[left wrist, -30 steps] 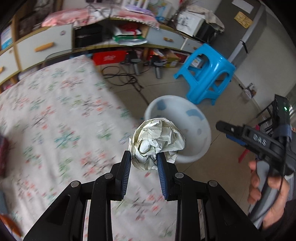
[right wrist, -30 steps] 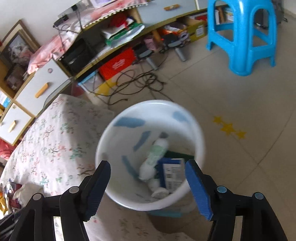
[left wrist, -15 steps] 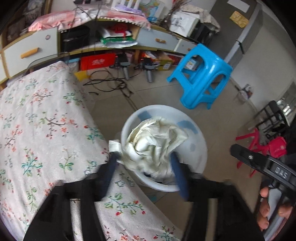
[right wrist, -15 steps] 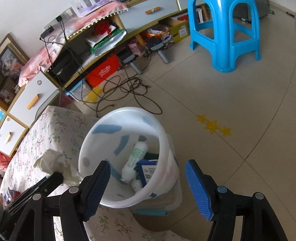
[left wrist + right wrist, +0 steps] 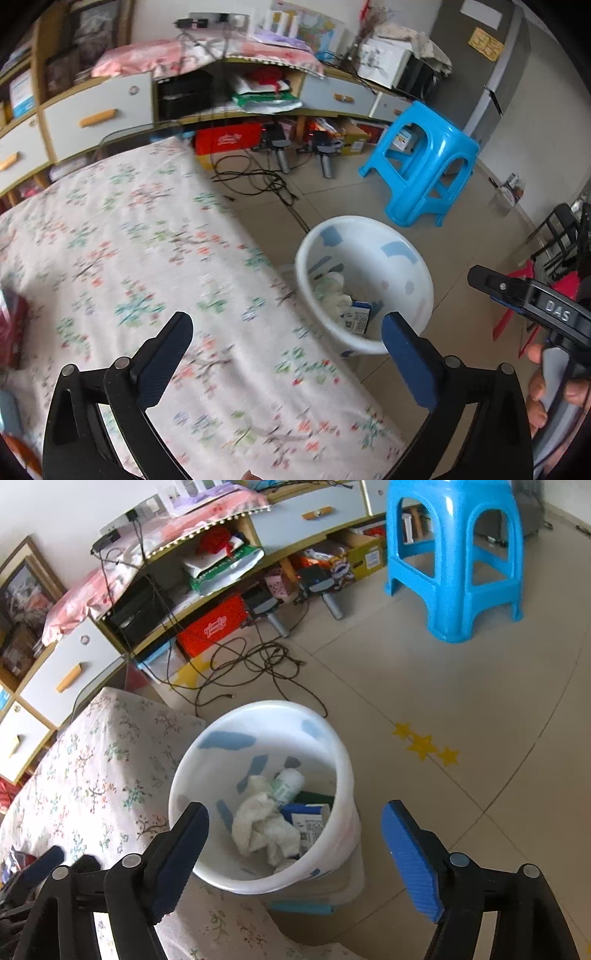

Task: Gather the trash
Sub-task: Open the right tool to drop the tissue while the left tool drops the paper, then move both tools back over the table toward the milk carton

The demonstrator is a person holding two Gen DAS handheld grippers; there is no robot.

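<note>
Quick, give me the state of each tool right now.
Left tool: open, holding nothing, above the floral-cloth table.
Right tool: open, holding nothing, over the white plastic bin with the crumpled paper wad inside.

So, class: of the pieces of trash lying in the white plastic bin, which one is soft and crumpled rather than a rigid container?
The crumpled white paper wad, lying at the left of the white plastic bin. The green-and-white bottle and blue box beside it keep firm shapes.

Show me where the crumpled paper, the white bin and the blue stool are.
crumpled paper (image 5: 264,825): right wrist view, middle of the wad.
white bin (image 5: 345,775): right wrist view, right rim.
blue stool (image 5: 448,502): right wrist view, seat front.
</note>
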